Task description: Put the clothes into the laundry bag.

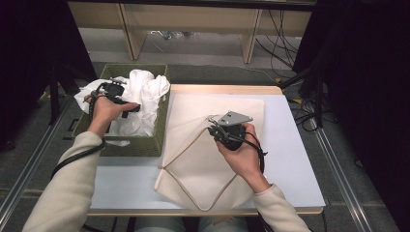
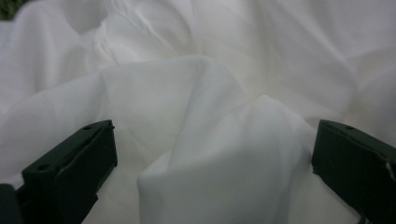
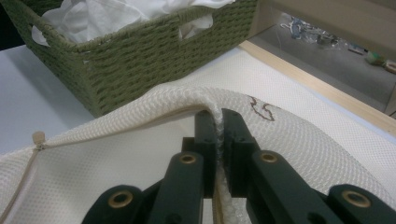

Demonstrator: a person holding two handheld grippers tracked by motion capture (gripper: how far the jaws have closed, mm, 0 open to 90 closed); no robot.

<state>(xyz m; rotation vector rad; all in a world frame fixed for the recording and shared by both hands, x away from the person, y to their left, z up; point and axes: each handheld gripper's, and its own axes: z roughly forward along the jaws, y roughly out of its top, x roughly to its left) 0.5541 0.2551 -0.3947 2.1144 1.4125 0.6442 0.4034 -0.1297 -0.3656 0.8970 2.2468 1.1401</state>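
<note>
From the high view, the left gripper (image 1: 112, 92) sits over the green woven basket (image 1: 145, 145) at the table's left, its fingers down among the white cloth (image 1: 147, 92) heaped inside. The right gripper (image 1: 217, 126) is over the cream mesh bag (image 1: 193, 164) spread on the white table (image 1: 295, 159), pinching the bag's upper edge — the zip-edged opening runs away from the fingers toward the near corner.

In the left gripper view, the jaws stand wide apart, and a raised fold of the white cloth (image 2: 219, 154) lies between the fingers (image 2: 70, 172), touching neither that I can tell.

In the right gripper view, the jaws are clamped narrow on a ridge of the mesh bag (image 3: 308, 140) — the fabric rises up between the fingers (image 3: 205, 135) and drapes off to either side. Beyond the fingertips stands the basket (image 3: 135, 65), with white cloth (image 3: 93, 18) inside it.
</note>
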